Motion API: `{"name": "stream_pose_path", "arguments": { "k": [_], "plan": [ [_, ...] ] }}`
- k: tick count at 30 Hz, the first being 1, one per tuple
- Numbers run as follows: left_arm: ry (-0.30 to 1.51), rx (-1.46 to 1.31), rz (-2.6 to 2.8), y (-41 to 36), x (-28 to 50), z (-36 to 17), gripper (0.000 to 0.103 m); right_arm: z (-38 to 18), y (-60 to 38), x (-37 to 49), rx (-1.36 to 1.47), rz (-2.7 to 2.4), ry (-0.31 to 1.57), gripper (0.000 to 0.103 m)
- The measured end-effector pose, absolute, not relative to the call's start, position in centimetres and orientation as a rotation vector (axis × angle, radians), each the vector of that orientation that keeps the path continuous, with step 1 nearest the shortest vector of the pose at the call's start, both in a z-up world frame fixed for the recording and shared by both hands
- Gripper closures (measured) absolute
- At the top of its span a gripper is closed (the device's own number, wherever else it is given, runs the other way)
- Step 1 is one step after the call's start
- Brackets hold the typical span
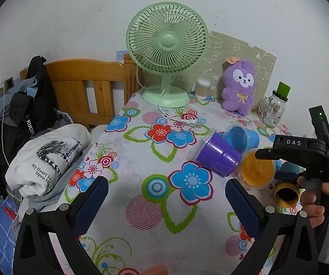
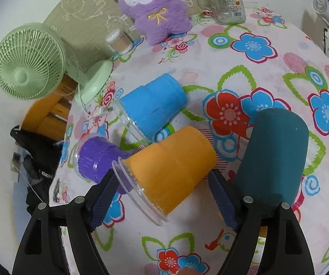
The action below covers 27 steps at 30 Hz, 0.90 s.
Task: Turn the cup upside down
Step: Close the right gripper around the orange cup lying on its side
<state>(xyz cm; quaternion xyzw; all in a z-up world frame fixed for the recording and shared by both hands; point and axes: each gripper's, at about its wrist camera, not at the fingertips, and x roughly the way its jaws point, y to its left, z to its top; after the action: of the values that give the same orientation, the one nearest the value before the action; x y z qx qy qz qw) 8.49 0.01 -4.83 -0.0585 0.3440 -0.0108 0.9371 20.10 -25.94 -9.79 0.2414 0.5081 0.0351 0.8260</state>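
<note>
so far nothing looks flipped: from the left wrist view the purple cup (image 1: 218,154), blue cup (image 1: 242,137) and orange cup (image 1: 257,169) all lie on their sides, clustered toward the right edge of the table (image 1: 141,160), with a smaller yellow cup (image 1: 287,194) also tipped over just beside them, so the turning is wholly still to do. the left gripper (image 1: 166,198) hangs spread wide over bare flowered cloth, holding nothing, with the cups off to its right and beyond its fingertips. the right gripper (image 1: 279,165) shows here from the side, down over the orange cup, carried by the right hand (image 1: 320,201). from the right wrist view the right gripper (image 2: 162,191) has its jaws wide and straddling the orange cup (image 2: 169,169), which lies on its side with its clear rim toward the left finger and its base pointing away toward the far right; whether the pads touch it i cannot tell, but they do not look closed on it. a dark teal cylinder (image 2: 272,160) lies just beside the right finger, and the blue cup (image 2: 153,105) and purple cup (image 2: 95,158) lie beyond and to the left. the likely target is the orange cup, in place for a grasp.
</note>
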Motion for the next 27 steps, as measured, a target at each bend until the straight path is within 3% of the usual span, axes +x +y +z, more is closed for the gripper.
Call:
{"name": "stream_pose_path", "arguments": {
  "k": [5, 17, 27],
  "plan": [
    [0.705, -0.121, -0.025, -0.1, 8.5, -4.9, 0.000, -8.5, -26.0, 19.7, 0.461, 0.052, 1.034, 0.012],
    [0.705, -0.125, -0.020, 0.1, 8.5, -4.9, 0.000, -8.8, -25.9, 18.6, 0.469, 0.037, 1.030, 0.013],
    [0.695, -0.129, -0.044, -0.3, 8.1, -4.9, 0.000, -8.6, -27.5, 15.9, 0.646, -0.025, 1.004, 0.013]
  ]
}}
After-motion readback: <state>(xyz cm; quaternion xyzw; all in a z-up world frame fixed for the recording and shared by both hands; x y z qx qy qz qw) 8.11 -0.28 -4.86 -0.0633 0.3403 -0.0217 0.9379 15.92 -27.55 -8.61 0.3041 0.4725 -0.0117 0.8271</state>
